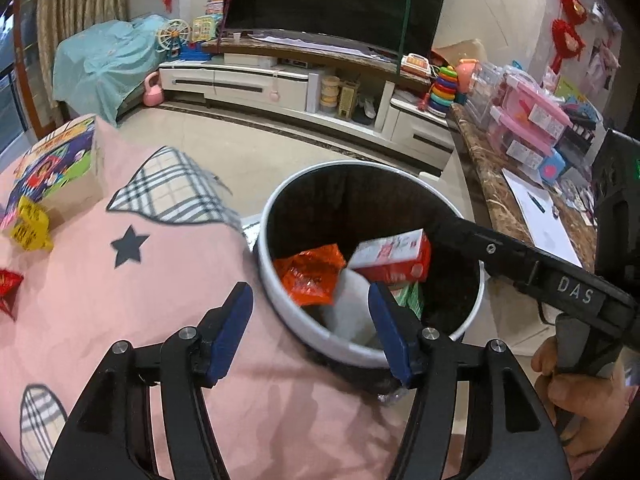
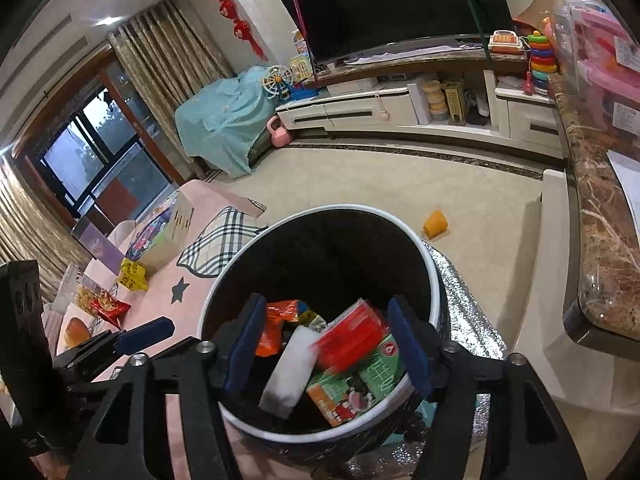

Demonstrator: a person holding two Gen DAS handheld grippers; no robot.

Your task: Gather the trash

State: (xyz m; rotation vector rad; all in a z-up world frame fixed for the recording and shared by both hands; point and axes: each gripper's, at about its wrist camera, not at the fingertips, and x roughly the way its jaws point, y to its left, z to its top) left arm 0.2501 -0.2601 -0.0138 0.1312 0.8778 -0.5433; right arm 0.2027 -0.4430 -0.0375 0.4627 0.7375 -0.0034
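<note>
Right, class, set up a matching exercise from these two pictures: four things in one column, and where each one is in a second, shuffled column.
Things:
1. red and white carton
2. yellow packet
3. orange cup
4. pink kettlebell

Places:
A. on the pink tablecloth
B. on the floor by the blue-covered furniture
C. inside the trash bin
D. alone on the floor beside the marble counter

Pairs: 1-C, 2-A, 3-D, 4-B
</note>
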